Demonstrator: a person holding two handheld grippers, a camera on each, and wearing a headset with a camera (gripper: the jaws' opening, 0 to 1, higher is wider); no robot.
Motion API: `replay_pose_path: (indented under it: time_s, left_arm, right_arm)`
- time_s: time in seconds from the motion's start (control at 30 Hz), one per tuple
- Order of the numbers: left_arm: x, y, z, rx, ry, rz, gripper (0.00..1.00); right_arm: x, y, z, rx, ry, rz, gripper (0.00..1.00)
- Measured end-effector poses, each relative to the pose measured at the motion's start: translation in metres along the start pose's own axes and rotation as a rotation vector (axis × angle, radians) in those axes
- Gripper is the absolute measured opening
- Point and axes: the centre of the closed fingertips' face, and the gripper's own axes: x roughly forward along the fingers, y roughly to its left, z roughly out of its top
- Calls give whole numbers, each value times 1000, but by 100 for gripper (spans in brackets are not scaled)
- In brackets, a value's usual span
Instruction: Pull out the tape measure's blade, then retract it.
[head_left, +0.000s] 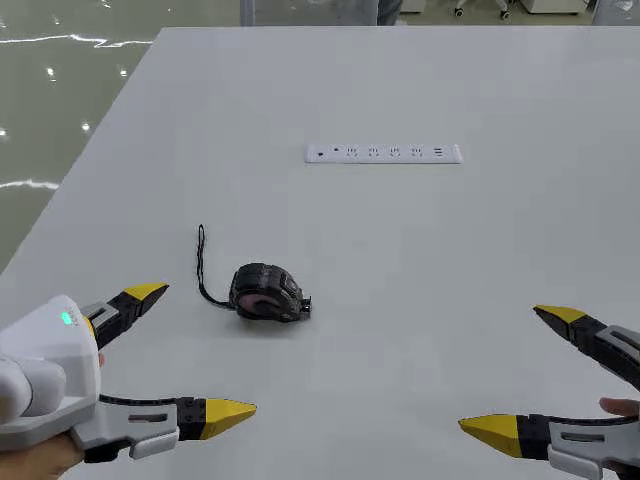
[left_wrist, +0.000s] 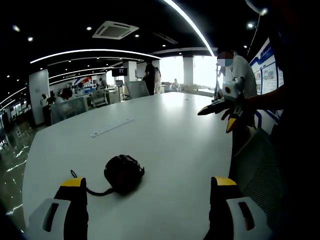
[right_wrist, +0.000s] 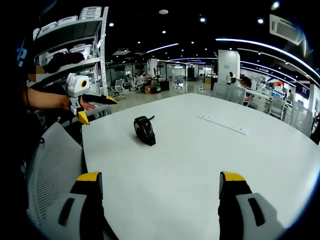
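"Tape measure (head_left: 266, 292), head view?"
"On the bench (head_left: 450, 230), toward its near edge, between left gripper (head_left: 210, 348) and right gripper (head_left: 497, 367)."
"Left gripper view?"
"Fingers (left_wrist: 74, 187) spread wide, empty; it lies ahead."
"Right gripper view?"
"Same: fingers apart, holding nothing."

Bare table (head_left: 450, 260) all round tape measure (head_left: 266, 292); cord loop (head_left: 200, 255) trails left; power strip (head_left: 383, 153) well beyond.

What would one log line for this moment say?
left gripper: open, empty | right gripper: open, empty | black round tape measure: on white table, blade in, untouched
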Motion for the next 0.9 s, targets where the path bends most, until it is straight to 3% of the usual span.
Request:
replay_pose_path:
  time_s: [0.53,0.9]
  left_arm:
    - [1,2,1,19,23,-25,98]
    - [10,10,4,45,42,-44,98]
  right_arm:
    - [0,-3,10,-19,-4,23,96]
    - [12,-8,14,-76,30,70,94]
